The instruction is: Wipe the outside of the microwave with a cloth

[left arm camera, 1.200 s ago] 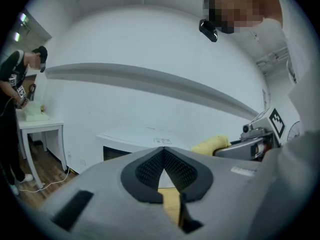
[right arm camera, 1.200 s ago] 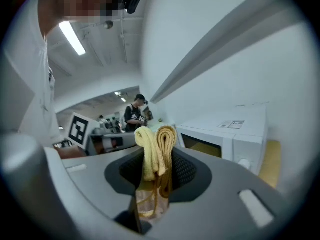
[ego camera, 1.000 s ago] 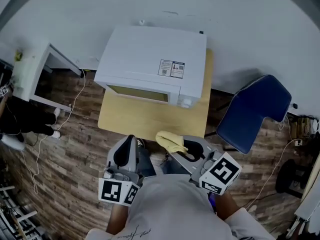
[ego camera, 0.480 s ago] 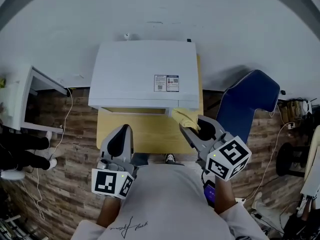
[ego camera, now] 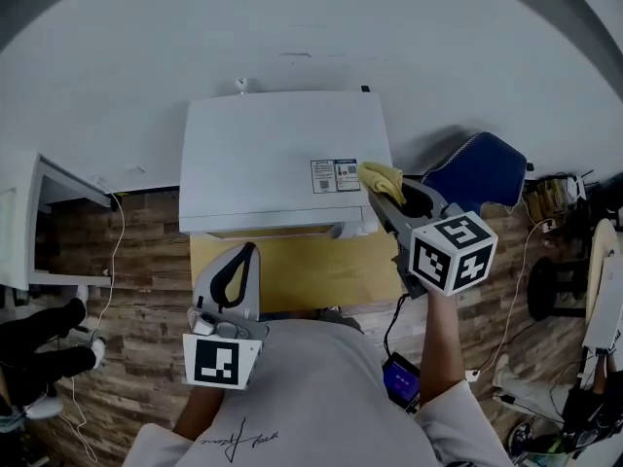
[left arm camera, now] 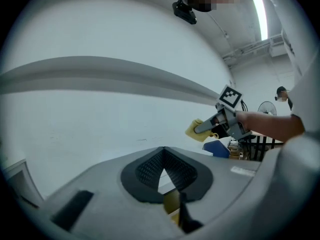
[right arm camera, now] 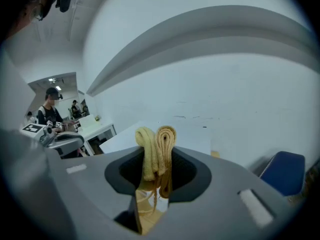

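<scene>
The white microwave (ego camera: 282, 159) stands on a small wooden table (ego camera: 311, 270), with a label near its top's right edge. My right gripper (ego camera: 383, 191) is shut on a folded yellow cloth (ego camera: 380, 175), which it holds at the microwave top's right edge beside the label. In the right gripper view the cloth (right arm camera: 156, 149) bulges up between the jaws, with the white top (right arm camera: 187, 134) beyond. My left gripper (ego camera: 237, 269) hangs shut and empty over the table's front left. The left gripper view shows the cloth (left arm camera: 196, 130) in the right gripper (left arm camera: 206, 128).
A blue chair (ego camera: 479, 171) stands right of the table, close behind my right gripper. A white desk (ego camera: 44, 212) is at the left, with cables (ego camera: 107, 261) on the wooden floor and a person's shoes (ego camera: 44, 343). A white wall runs behind the microwave.
My right gripper has carried the cloth up from over the table's front to the microwave top's right edge. The left gripper has stayed over the table's front left.
</scene>
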`<state>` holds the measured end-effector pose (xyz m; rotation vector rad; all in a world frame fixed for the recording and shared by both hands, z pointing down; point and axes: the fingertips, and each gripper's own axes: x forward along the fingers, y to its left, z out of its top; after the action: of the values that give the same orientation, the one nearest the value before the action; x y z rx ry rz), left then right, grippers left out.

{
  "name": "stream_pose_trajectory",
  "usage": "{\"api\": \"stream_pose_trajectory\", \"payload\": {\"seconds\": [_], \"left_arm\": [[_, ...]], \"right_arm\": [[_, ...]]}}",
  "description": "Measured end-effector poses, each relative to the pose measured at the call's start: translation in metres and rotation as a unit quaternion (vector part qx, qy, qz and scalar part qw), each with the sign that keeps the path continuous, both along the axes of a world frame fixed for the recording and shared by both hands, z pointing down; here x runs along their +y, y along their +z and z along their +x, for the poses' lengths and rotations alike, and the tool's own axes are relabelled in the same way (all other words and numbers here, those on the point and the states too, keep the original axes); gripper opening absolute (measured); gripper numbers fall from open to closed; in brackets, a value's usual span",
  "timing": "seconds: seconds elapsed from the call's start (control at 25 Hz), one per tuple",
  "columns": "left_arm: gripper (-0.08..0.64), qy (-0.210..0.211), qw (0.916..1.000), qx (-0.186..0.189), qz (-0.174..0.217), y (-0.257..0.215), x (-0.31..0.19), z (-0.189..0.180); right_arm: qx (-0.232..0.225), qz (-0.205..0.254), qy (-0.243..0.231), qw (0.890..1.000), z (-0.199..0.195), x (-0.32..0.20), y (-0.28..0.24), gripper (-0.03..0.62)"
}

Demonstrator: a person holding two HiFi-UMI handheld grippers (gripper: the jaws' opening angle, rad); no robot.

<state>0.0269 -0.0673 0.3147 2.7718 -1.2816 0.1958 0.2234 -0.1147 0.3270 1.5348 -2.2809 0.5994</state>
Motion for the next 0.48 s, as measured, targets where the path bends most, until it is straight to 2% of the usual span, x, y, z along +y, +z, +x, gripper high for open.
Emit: {"api": "stream_pose_trajectory", "payload": {"seconds": [0.2,0.28,0.36,0.48], "left_arm": [[-0.008,0.053,0.9978,0.028,-0.028,0.004,-0.003,-0.01],[-0.008,0.073,0.9967,0.018,-0.029,0.01,-0.005,-0.013],[-0.008,0.08,0.9963,0.009,-0.029,0.017,-0.008,-0.013],[-0.008,0.077,0.9962,0.016,-0.036,0.02,-0.012,-0.014]], "right_arm": [[0.053,-0.015,0.035,0.998,0.012,-0.038,0.008,0.118],[0.064,-0.024,0.05,0.996,0.02,-0.053,0.013,0.118],[0.078,-0.028,0.064,0.995,0.032,-0.069,0.015,0.118],[0.094,-0.03,0.085,0.991,0.052,-0.095,0.017,0.114]]}}
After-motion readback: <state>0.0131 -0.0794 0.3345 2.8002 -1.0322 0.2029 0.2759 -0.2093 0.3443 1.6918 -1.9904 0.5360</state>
